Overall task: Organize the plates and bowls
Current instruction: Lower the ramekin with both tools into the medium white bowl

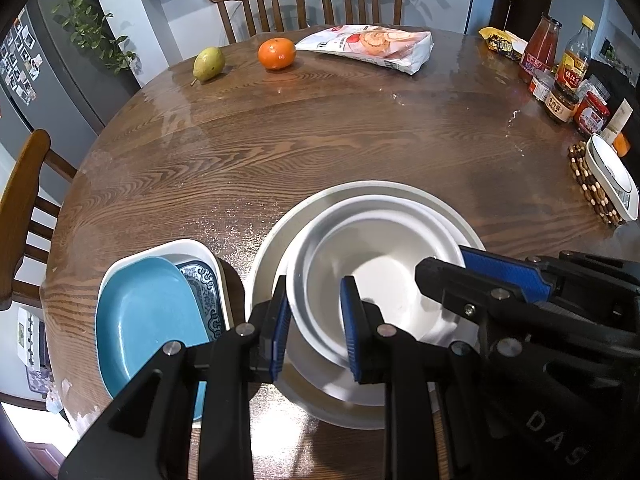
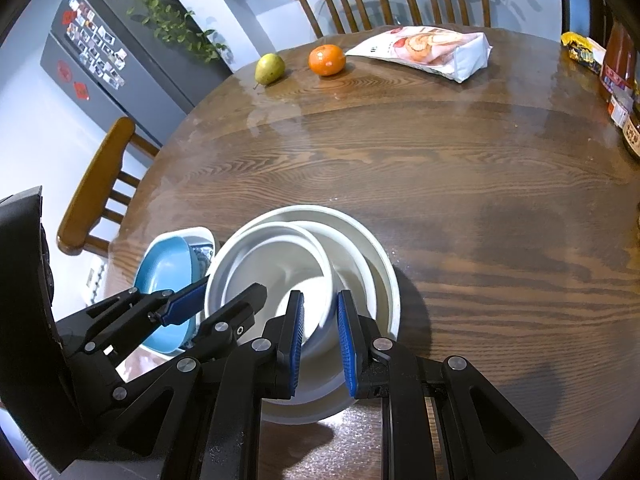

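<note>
Three white bowls sit nested near the table's front edge, the outer bowl [image 1: 272, 240] [image 2: 372, 248] being the widest. My left gripper [image 1: 316, 332] [image 2: 234, 286] is shut on the left rim of the top white bowl [image 1: 376, 280], one pad outside and one inside. From the other side my right gripper [image 2: 322, 340] [image 1: 442, 260] is shut on the same bowl's [image 2: 256, 264] right rim. That bowl sits slightly tilted in the stack. To the left, a blue oval dish [image 1: 148, 320] [image 2: 168, 272] lies in a white rectangular dish [image 1: 188, 246] over a blue-patterned plate [image 1: 204, 288].
On the round wooden table [image 1: 320, 140], a pear [image 1: 208, 64], an orange [image 1: 277, 53] and a snack bag [image 1: 372, 46] lie at the far side. Bottles and jars [image 1: 560, 68] crowd the right edge, near a white dish on a beaded trivet [image 1: 612, 176]. Wooden chairs [image 1: 260, 4] surround the table.
</note>
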Available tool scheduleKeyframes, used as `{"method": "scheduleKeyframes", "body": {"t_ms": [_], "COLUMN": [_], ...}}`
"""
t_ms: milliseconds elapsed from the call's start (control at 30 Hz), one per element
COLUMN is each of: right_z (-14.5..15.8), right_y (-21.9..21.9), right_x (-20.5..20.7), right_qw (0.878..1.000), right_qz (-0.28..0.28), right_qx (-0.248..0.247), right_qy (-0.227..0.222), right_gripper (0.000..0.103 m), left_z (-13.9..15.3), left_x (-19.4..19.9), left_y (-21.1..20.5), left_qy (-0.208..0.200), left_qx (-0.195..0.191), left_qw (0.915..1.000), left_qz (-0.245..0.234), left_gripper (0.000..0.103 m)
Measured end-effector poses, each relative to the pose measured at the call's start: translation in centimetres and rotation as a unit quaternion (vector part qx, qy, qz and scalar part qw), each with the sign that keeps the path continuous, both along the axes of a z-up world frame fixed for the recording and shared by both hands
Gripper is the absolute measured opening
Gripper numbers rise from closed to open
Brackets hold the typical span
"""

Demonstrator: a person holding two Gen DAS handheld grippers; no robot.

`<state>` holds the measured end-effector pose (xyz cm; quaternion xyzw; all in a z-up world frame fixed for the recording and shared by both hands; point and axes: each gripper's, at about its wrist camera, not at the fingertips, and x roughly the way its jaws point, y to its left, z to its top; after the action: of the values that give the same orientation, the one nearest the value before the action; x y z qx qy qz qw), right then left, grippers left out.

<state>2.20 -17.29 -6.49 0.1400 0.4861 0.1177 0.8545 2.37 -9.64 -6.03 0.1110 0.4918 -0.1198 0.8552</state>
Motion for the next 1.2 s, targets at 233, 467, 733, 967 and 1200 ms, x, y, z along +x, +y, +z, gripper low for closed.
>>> {"method": "scheduleKeyframes", "body": {"t_ms": [233,467,733,967,1200], "right_z": [0.08,0.2,0.18,0.26,0.32], "right_y": [0.29,0.51,0.49,0.66,0.67], "right_x": [-0.07,-0.04,-0.01,-0.06,-0.03], "right_qw": [1.0,1.0,1.0,0.999,0.999], "right_qz": [0.002,0.005,0.004,0.006,0.008], "right_qx": [-0.01,-0.021,-0.028,-0.033,-0.037], "right_qy": [-0.001,-0.004,-0.007,-0.01,-0.012], "right_gripper": [0.02,0.02,0.02,0.02,0.02], "left_z": [-0.07,-0.14,-0.22,-0.12,-0.09], "left_x": [-0.1,-0.13,-0.27,-0.27,-0.35], "left_y": [-0.03,-0.11,-0.23,-0.29,-0.17], "left_qy": [0.001,0.002,0.0,0.001,0.003], "left_qx": [0.003,0.002,0.002,0.002,-0.001], "left_qw": [1.0,1.0,1.0,1.0,1.0], "left_qz": [-0.002,-0.003,-0.003,-0.002,0.001], "left_gripper": [0.021,0.024,0.024,0.024,0.024]}}
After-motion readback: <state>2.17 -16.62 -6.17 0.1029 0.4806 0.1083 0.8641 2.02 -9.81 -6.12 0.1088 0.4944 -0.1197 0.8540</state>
